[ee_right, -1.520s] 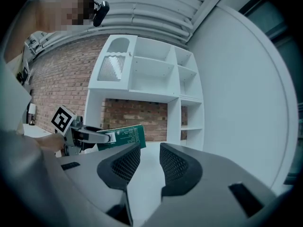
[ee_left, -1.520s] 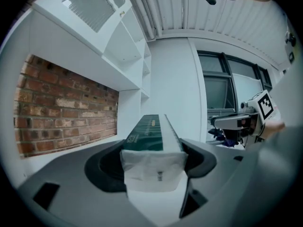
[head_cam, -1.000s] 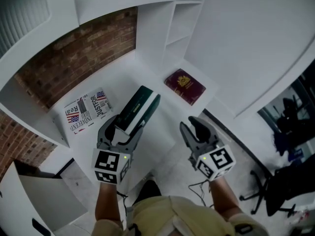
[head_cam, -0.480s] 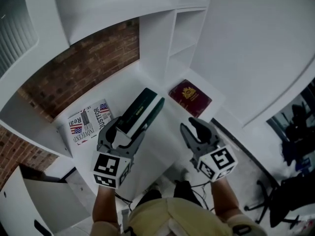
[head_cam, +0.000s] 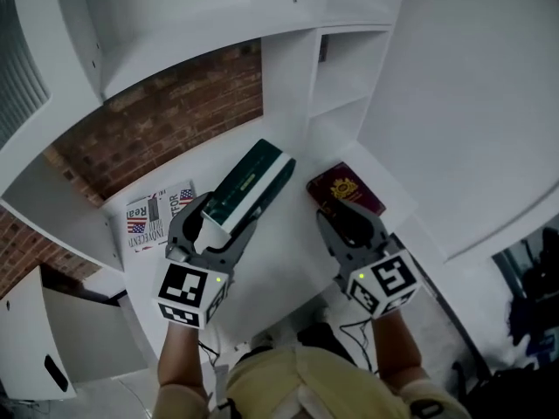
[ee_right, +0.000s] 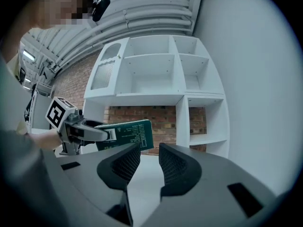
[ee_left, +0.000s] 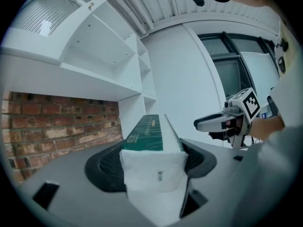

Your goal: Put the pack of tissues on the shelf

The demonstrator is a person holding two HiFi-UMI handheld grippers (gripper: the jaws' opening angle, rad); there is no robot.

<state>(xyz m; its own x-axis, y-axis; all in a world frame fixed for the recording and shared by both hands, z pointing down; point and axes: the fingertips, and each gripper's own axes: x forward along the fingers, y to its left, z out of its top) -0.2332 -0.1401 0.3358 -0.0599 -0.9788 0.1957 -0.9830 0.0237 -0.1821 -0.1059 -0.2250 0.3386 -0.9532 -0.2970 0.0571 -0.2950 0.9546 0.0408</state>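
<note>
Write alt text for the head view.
From above, the left gripper holds a green-and-white pack of tissues over a white desk; the right gripper is open and empty. A red booklet and a printed leaflet lie on the desk, below white shelves.

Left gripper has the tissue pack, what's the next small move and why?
Probably raise the left gripper and carry it forward toward the shelf: its jaws are clamped on the tissue pack, which hangs above the desk, below the open compartments. The right gripper is empty.
</note>
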